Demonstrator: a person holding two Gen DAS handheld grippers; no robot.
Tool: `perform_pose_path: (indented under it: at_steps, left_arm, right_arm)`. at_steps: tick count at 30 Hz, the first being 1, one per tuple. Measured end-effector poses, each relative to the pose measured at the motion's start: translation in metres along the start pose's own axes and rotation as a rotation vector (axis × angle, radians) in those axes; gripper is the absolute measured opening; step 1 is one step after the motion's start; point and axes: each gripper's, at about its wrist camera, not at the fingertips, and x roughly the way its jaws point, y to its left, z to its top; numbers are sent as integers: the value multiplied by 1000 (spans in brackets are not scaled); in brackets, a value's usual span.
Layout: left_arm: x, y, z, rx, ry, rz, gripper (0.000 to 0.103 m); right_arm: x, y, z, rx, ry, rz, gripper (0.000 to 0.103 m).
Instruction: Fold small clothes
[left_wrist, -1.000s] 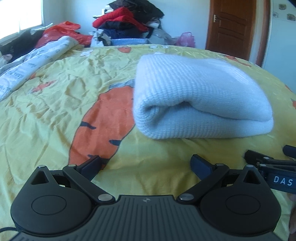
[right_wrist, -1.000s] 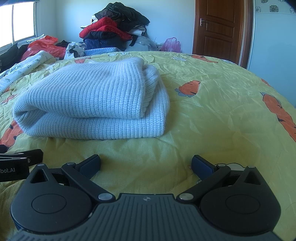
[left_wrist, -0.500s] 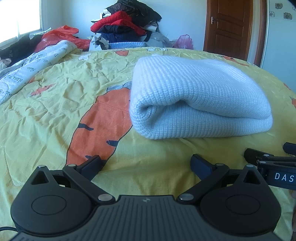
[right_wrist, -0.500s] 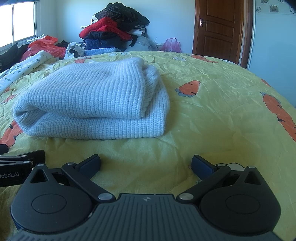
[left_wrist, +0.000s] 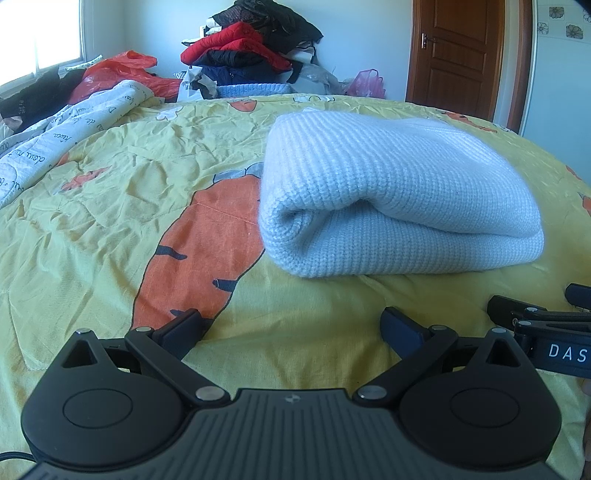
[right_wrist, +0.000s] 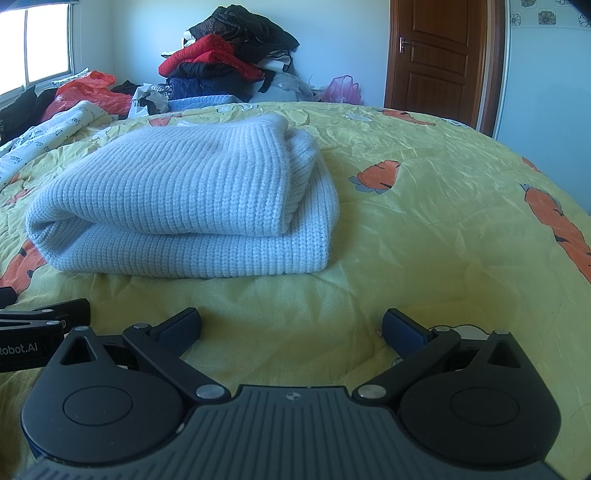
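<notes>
1. Neatly folded, the pale blue knit sweater (left_wrist: 391, 199) lies on the yellow carrot-print bedspread (left_wrist: 110, 206), its rolled fold facing the left wrist camera and its layered open edges to the right in the right wrist view.
2. Just short of it, the left gripper (left_wrist: 291, 325) rests low over the bedspread, fingers spread wide and holding nothing.
3. Beside that, the right gripper (right_wrist: 291, 325) is likewise released and empty, apart from the sweater.
4. Farther back, a pile of clothes (right_wrist: 225, 66) stands against the wall, with a wooden door (right_wrist: 439, 55) to the right.
</notes>
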Motion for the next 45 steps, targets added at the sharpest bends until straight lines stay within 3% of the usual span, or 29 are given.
perform_pose_path:
  at_steps: [23,27,33,40,45]
  left_arm:
    - [-7,1,2,18,16,3,103]
    - [-33,-5,-1,58,-26,40,103]
    - [-56,-14,3,66,-31,-20,103]
    - [-73,-17,1,55,-161,-35,103]
    - [-67,-13,1,46,-110,-28,103]
  right_arm:
    - [-3,0,4,5,15,-9,103]
    - [-19,0,8,-16,49,-3,103]
    - [-43,-4,15,-11,37,40,103]
    - [-42,-4,14,-14,49,45,103]
    - [-42,-4,14,-7,46,44,103]
